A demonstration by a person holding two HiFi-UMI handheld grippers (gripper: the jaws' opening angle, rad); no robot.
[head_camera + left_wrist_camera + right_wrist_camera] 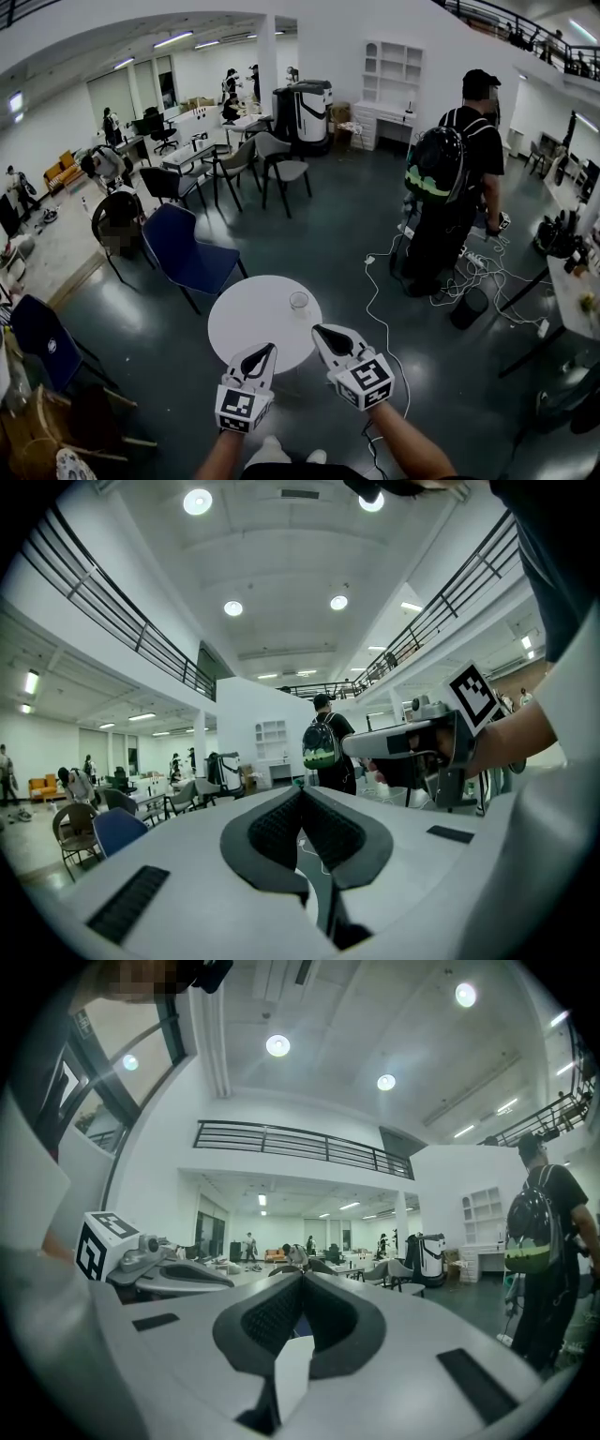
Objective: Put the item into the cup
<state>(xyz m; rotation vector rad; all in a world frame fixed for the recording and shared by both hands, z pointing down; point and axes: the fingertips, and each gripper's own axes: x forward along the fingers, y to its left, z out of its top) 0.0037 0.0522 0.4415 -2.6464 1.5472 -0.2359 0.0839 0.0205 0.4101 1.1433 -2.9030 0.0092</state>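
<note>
Hovering over the near edge of the round white surface, I have the left gripper and the right gripper side by side, each with its fingers pressed together tip to tip. The clear glass cup stands upright on the surface, just ahead of the right gripper.

My left tool and right tool wear smooth, matt white plastic shells, and their black pads look rubbery and finely ribbed. The round tabletop is smooth matt white. The cup looks clear and glossy. The dark floor has a faint sheen.
</note>
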